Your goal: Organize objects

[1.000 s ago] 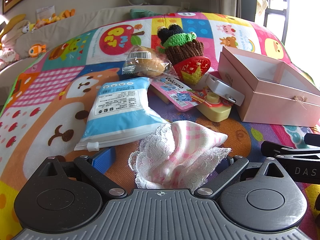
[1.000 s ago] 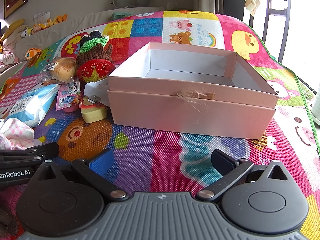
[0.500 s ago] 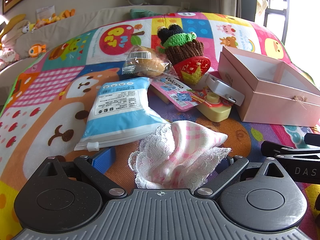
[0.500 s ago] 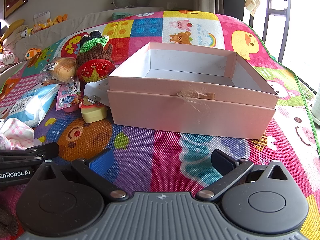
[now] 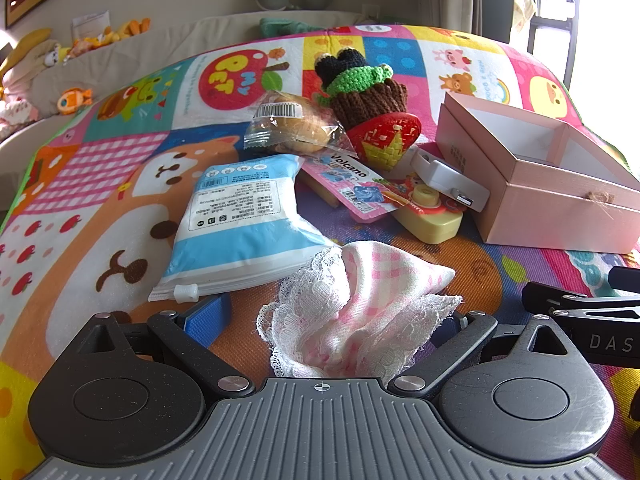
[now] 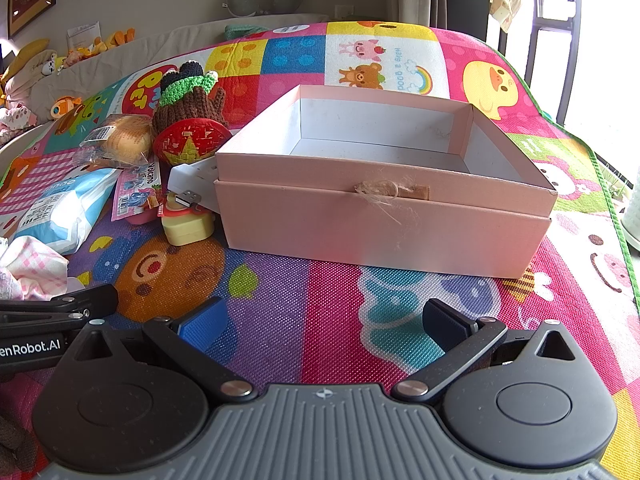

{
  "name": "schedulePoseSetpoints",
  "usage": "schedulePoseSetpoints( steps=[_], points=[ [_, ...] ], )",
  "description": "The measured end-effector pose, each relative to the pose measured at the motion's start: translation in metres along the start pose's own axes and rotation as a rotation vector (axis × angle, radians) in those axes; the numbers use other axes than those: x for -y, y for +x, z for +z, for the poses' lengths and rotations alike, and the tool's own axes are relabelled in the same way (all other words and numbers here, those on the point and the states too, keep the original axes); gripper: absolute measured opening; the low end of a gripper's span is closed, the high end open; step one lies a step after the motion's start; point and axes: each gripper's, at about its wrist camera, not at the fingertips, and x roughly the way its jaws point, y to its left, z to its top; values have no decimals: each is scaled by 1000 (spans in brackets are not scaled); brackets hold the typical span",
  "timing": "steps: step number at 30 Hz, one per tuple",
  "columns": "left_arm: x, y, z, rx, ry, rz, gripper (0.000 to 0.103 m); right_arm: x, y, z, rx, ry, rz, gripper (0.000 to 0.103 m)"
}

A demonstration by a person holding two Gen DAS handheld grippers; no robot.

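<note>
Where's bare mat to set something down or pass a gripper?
Free: the mat strip between the open right gripper and the pink box, plus the box's bare floor. Crowded: left of the box, from yellow case to blue pouch; gingham cloth fills the left gripper.

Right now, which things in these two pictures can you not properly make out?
- Left gripper, left view: the pink checked cloth hides its right fingertip.
- Yellow toy, left view: half under the Volcano card.
- Pink box, right view: its front wall hides the near floor.
- Blue packet, right view: cut off by the left edge.

Cloth [image 5: 360, 304] before pouch [image 5: 240, 224], seemingly touching.
</note>
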Motion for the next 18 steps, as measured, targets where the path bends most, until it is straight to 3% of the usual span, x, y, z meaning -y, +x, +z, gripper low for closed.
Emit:
schedulePoseSetpoints(
  steps=[18],
  points=[
    [1, 0, 0, 0, 6, 3, 101, 0, 0, 0, 0, 0, 1, 103]
  ],
)
